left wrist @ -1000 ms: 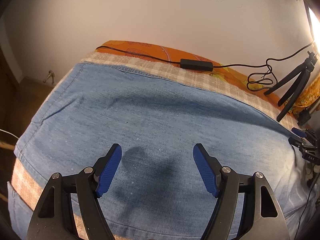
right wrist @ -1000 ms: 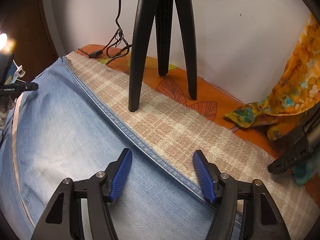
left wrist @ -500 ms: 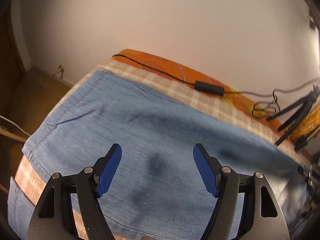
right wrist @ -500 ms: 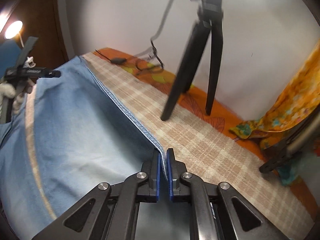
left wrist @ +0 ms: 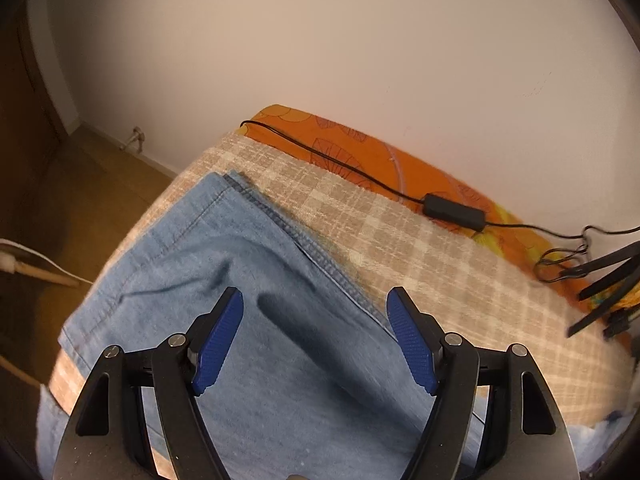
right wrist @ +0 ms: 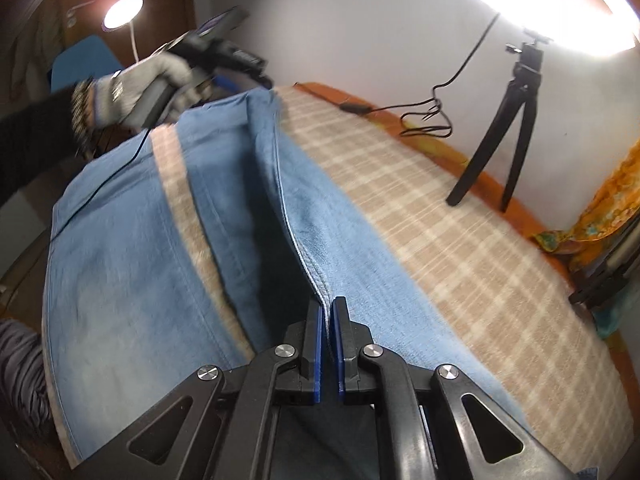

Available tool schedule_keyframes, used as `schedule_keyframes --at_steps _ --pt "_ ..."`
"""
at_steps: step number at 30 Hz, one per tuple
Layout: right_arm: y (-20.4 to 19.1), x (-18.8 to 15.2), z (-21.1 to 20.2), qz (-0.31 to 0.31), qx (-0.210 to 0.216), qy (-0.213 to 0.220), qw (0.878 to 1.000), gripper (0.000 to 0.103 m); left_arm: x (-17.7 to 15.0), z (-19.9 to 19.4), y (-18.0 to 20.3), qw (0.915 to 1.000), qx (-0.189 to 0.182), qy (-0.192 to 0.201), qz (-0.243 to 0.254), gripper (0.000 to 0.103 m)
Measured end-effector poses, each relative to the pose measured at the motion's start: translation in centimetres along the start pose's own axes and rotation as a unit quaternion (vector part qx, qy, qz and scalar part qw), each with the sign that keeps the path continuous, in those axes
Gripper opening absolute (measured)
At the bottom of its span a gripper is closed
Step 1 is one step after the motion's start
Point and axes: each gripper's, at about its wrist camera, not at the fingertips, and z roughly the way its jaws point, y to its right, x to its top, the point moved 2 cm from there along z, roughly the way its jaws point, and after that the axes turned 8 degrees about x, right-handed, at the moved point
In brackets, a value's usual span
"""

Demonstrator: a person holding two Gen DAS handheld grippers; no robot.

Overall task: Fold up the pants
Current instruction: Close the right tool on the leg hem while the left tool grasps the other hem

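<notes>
pinching the seamed edge of the pants [right wrist: 224, 216], the right claw [right wrist: 329, 344] has its blue pads [right wrist: 318, 354] pressed together on the denim and holds that edge up off the plaid blanket [right wrist: 460, 248] as a raised ridge. the pants lie spread across the blanket, one leg to the left with a strip of plaid showing between the legs. the left claw [left wrist: 316, 340] is wide, nothing between its pads [left wrist: 218, 340], hovering over the far end of the pants [left wrist: 224, 272] near the hem. in the right view a gloved hand [right wrist: 140, 88] grips that tool at the far left. a tripod [right wrist: 508, 128] stands far right on the orange sheet [left wrist: 360, 152], a black cable [left wrist: 400, 196] running along it.
</notes>
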Motion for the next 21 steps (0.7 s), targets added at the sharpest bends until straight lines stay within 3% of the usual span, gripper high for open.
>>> schedule_keyframes --at_steps 2,6,12,18,21 --pt "0.0 -0.3 0.4 0.003 0.004 -0.002 1.0 0.003 0.4 0.8 0.2 0.9998 0.02 -0.002 0.007 0.074" --pt "0.3 -0.6 0.8 0.011 0.009 -0.005 1.0 0.003 1.0 2.7 0.8 0.9995 0.025 -0.02 -0.005 0.074" --pt "0.4 -1.2 1.7 0.018 0.011 -0.013 1.0 0.003 0.3 5.2 1.9 0.9963 0.064 -0.039 0.043 0.077" --pt "0.3 -1.2 2.1 0.022 0.007 -0.015 1.0 0.003 0.4 5.6 1.4 0.998 0.054 -0.019 0.027 0.079" --pt "0.4 -1.2 2.1 0.024 0.002 -0.014 1.0 0.003 0.1 5.3 1.7 0.9981 0.054 0.0 0.028 0.073"
